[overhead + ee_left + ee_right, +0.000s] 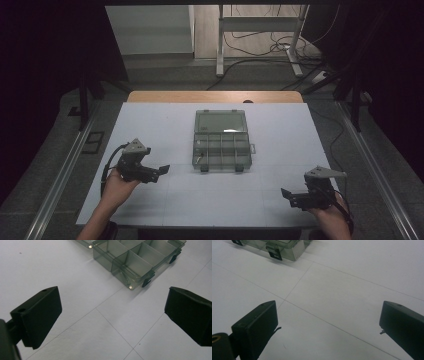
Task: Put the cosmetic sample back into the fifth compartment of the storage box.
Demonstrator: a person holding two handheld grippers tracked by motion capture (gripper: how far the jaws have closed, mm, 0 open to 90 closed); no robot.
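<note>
**Open box waits mid-bench, both grippers spread and empty**

A dim room with a floor of trailing cables lies beyond a white bench (150, 125) ruled with thin grid lines. At the middle of the bench sits a clear box (221, 150) with its lid (220, 121) thrown back flat on the far side. The box's long axis runs left to right across the bench; its two dark latches (204, 168) face the person, and its hinge faces away. Dividers split the tray into small compartments, and something small lies in the near left one, too small to tell what.

The left hand-held gripper (159, 172) rests near the box's left front corner, jaws spread wide with nothing between them. The right hand-held gripper (289, 196) sits well apart at the near right, also spread and empty.

The likely step is reaching in. To do it well, approach from above the near edge, keep the jaws narrow enough to clear the dividers, and steady the box with the other gripper.
</note>
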